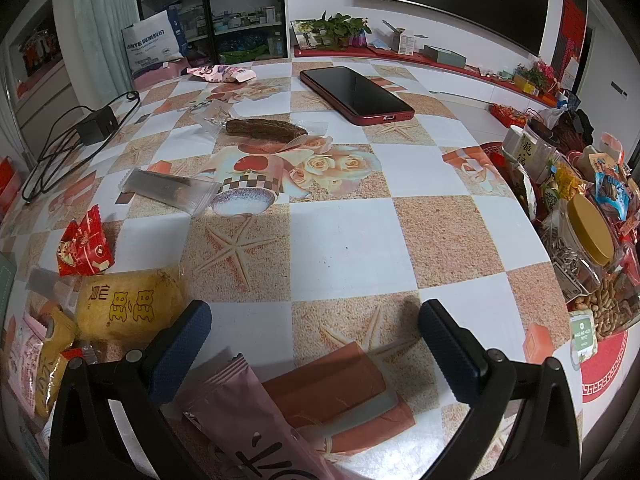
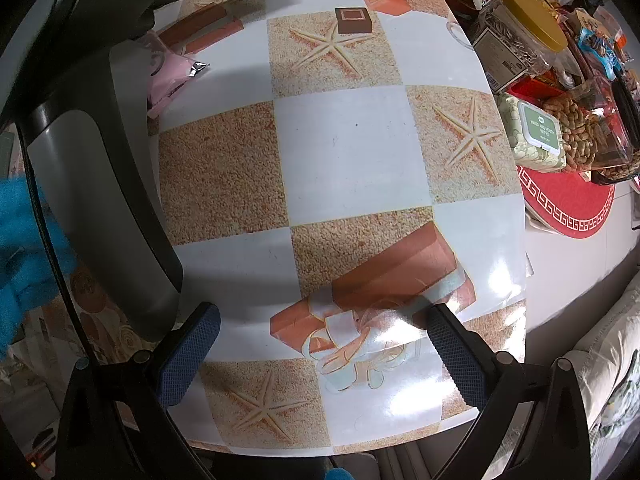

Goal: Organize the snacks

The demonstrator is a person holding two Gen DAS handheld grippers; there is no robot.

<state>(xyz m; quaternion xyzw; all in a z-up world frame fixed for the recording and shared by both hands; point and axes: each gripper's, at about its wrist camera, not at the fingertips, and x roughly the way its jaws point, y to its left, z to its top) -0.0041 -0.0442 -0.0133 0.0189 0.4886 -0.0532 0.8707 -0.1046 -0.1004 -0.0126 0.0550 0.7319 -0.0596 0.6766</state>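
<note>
Green-lidded wipes pack (image 2: pixel 540 130), label "HAND AND MOUTH WIPES"; beside peanuts (image 2: pixel 580 136)

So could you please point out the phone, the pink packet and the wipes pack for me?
phone (image 1: pixel 354 94): left wrist view, middle of its dark screen.
pink packet (image 1: pixel 244 412): left wrist view, upper body, between the open fingers.
wipes pack (image 2: pixel 538 130): right wrist view, green lid label.

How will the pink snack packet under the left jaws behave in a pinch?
Probably floppy: the pink snack packet is a thin, flat film pouch with a crimped end, so it may sag outside the jaws. Likely light for its size. Its smooth film could slip on the glossy tablecloth if pushed. The left gripper is open above it.
</note>
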